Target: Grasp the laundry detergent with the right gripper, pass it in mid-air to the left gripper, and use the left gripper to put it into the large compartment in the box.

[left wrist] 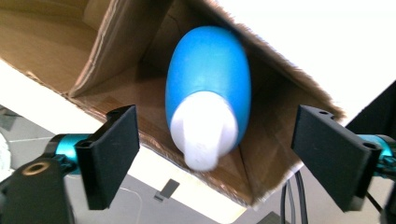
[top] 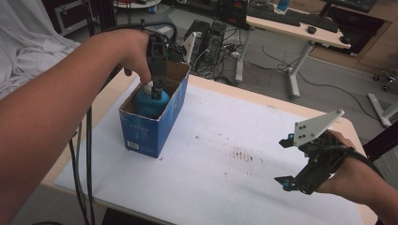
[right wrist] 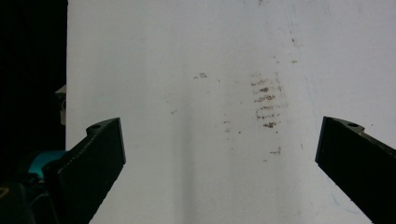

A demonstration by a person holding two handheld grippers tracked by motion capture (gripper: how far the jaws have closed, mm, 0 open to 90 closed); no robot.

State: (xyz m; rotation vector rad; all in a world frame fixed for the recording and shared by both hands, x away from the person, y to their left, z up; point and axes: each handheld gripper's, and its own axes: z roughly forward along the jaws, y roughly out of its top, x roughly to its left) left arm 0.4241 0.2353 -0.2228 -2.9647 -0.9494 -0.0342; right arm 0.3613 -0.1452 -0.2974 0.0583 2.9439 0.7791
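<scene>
The blue bottle (left wrist: 208, 88) with its white cap (left wrist: 204, 132) stands inside the open blue cardboard box (top: 157, 123) at the far left of the white table (top: 244, 187). Its smooth, rounded plastic body looks slippery and fairly stiff, probably with some weight if filled, though the level cannot be judged; the narrower cap end is the surer place to take hold. The left gripper (left wrist: 215, 149) hangs just above it, jaws spread and clear of the cap on both sides. The right gripper (top: 286, 161) rests near the right edge, jaws parted over stained bare tabletop.
</scene>
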